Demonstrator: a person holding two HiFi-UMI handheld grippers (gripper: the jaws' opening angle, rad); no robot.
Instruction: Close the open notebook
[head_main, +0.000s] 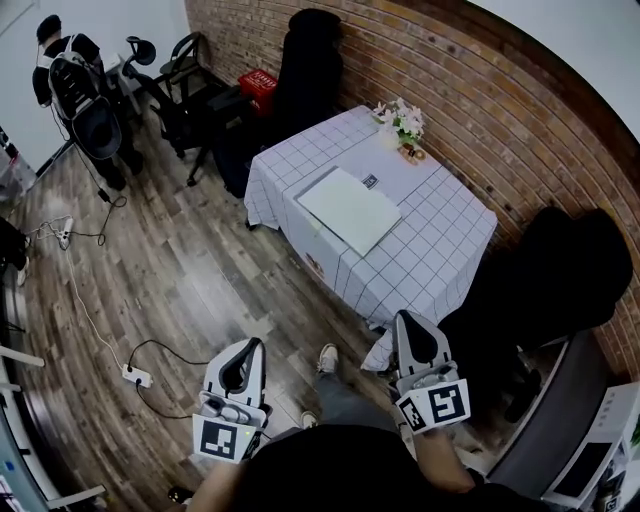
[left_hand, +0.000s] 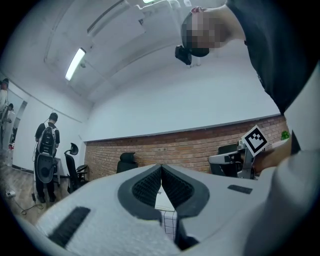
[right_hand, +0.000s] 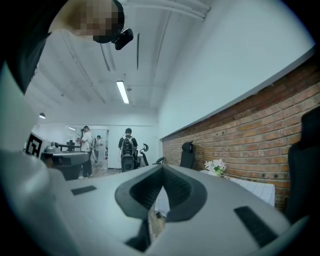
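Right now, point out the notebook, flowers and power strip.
notebook (head_main: 348, 208), head view, middle of its white face
flowers (head_main: 403, 120), head view, the white blooms
power strip (head_main: 135, 376), head view, its white body

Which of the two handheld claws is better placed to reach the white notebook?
Right, narrowly. The right gripper sits by the near corner of the table; the left gripper hangs over open floor, farther from the notebook. Both are shut.
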